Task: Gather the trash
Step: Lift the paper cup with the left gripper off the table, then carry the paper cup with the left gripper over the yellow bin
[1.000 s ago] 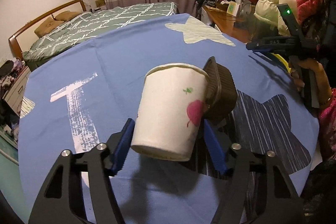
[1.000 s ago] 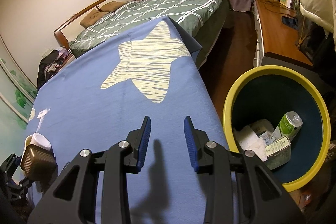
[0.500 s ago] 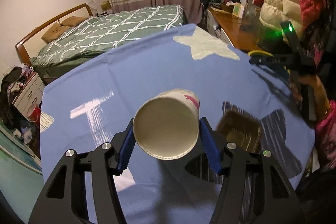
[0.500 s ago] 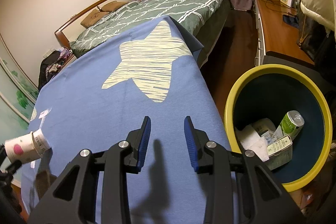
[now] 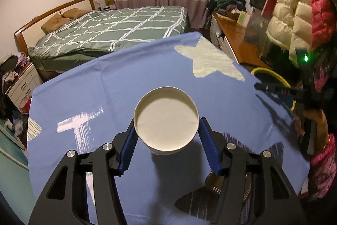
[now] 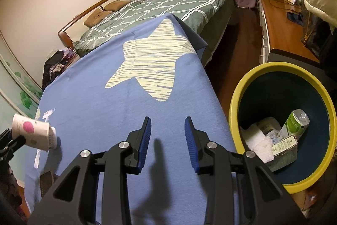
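Squeezing in on a white paper cup [image 5: 166,119], the left gripper [image 5: 167,147] holds it on its side above the blue table [image 5: 130,77]. The right gripper [image 6: 167,136] is partly open, holding nothing, beside the yellow-rimmed trash bin [image 6: 236,102].

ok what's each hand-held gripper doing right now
left hand-held gripper: jaws closing on the white paper cup with a pink spot, lifted off the table
right hand-held gripper: open, empty
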### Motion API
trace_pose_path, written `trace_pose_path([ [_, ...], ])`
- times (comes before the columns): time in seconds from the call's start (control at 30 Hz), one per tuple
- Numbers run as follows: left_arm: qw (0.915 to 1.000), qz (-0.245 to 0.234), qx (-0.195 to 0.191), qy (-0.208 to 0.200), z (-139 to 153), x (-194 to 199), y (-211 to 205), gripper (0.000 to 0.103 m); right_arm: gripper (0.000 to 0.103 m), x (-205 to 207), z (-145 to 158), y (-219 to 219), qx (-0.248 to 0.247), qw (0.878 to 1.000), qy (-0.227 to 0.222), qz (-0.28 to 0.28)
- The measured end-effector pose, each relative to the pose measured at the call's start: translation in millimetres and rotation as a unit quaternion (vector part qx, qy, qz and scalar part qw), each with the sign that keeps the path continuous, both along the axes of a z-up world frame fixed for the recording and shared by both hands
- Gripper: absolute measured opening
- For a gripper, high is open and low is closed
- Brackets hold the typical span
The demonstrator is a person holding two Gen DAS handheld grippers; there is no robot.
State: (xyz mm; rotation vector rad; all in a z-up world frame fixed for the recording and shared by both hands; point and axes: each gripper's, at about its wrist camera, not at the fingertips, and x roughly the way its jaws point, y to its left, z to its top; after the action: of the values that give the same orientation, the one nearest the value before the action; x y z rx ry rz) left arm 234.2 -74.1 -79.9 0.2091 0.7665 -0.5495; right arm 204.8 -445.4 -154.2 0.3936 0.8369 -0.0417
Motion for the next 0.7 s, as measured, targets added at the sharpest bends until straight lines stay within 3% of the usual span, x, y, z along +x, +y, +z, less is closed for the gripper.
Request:
trace_pose_path([
  [0.37, 0.9989, 0.031, -0.007, -0.034, 49, -14, 1, 0.057, 0.031, -2, 2, 0, 0.002, 1.0, -0.009, 0.0],
  [0.7, 0.999, 0.01, -0.01, -0.042, 73, -26, -36, 0.057, 0.031, -24, 23, -12, -0.039, 0.999, -0.019, 0.0],
])
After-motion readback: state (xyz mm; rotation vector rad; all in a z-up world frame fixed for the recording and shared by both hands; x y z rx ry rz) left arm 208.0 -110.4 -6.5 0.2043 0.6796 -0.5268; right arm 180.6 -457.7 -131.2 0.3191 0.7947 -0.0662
